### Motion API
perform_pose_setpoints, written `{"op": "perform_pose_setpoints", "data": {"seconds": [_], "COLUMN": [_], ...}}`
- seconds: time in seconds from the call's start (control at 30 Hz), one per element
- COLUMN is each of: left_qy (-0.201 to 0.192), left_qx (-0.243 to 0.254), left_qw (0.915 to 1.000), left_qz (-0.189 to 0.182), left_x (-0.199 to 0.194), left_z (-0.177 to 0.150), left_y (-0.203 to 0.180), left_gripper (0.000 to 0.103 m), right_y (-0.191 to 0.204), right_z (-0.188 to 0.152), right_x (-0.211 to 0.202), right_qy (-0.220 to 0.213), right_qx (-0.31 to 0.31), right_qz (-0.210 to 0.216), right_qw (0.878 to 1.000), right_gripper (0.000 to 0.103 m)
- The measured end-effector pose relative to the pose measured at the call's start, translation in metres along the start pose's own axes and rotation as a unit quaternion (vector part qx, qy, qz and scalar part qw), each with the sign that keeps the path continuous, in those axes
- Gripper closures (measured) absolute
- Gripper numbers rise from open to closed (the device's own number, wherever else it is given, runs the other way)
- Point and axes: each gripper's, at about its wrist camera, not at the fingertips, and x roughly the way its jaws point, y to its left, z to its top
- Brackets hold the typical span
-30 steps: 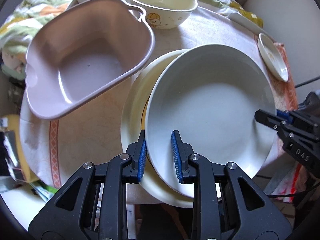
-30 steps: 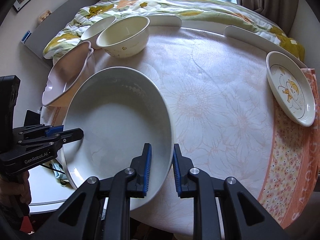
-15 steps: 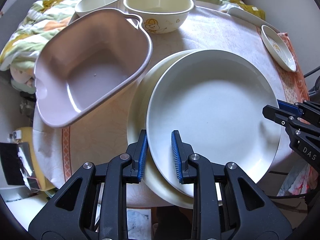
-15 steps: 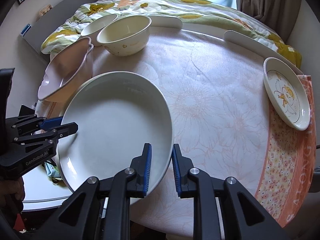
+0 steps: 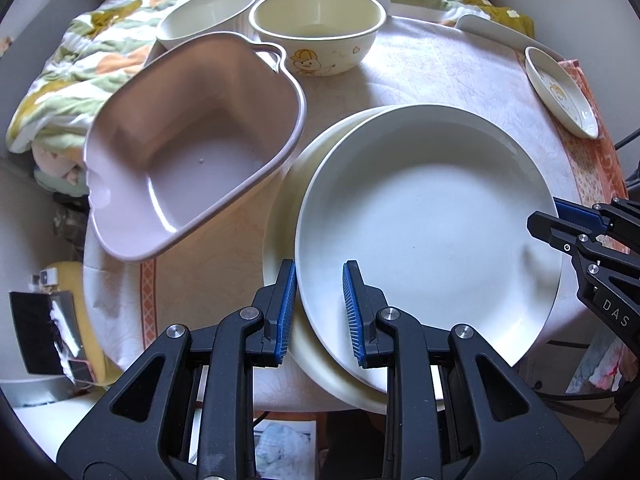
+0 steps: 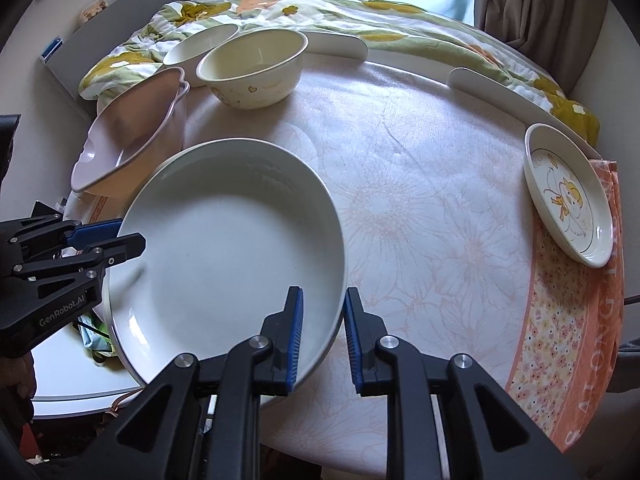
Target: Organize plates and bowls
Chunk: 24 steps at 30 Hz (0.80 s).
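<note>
A white deep plate [image 5: 432, 224] [image 6: 224, 248] is held by both grippers at opposite rims. My left gripper [image 5: 320, 272] is shut on its near rim in the left wrist view. My right gripper [image 6: 323, 296] is shut on the opposite rim. Each gripper shows in the other's view: the right gripper [image 5: 544, 224] at the plate's right edge, the left gripper [image 6: 128, 236] at its left edge. Under the white plate lies a cream plate [image 5: 284, 208], jutting out to the left. A pink square bowl [image 5: 188, 152] [image 6: 124, 140] sits tilted just beside them.
A cream bowl with a duck print [image 5: 316, 28] [image 6: 252, 68] and a plain bowl [image 5: 204, 12] [image 6: 196, 46] stand at the far side of the round table [image 6: 420, 200]. A small duck plate [image 5: 560, 92] [image 6: 568, 196] lies at the right edge. A floral blanket [image 6: 360, 16] lies behind.
Both grippers keep their hold on the white plate. The left wrist view has tilted, so the bowls and the pink bowl now sit lower in it. The plate has hardly shifted.
</note>
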Motion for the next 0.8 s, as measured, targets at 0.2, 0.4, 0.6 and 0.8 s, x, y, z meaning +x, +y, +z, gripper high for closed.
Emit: {"op": "perform_pose_setpoints", "data": {"seconds": [0.2,0.4,0.6,0.8], "left_qy": [-0.007,-0.019,-0.024,-0.079], "left_qx": [0.012,0.019,0.015,0.020], "left_qw": [0.9996,0.9987,0.9990,0.9964], "left_qz": [0.026,0.044,0.035,0.019], "left_x": [-0.004,-0.008,-0.014,-0.064], "left_z": [-0.001,-0.001,-0.002,0.007], "left_y": [-0.007,-0.007,-0.005,-0.012], "left_gripper": [0.082,0.082,0.082,0.082], "right_y": [0.000,0.004,0.002,-0.007], "right_z": [0.000,0.000,0.000,0.004], "right_x": [0.000,0.000,-0.003,-0.037], "right_qy": [-0.002,-0.005,-0.011,-0.047], "right_qx": [0.001,-0.003,0.006,0.031], "right_qz": [0.001,0.003,0.009,0.016], "right_qw": [1.000,1.000,1.000,0.998], "right_gripper": [0.084,0.084,0.084,0.084]}}
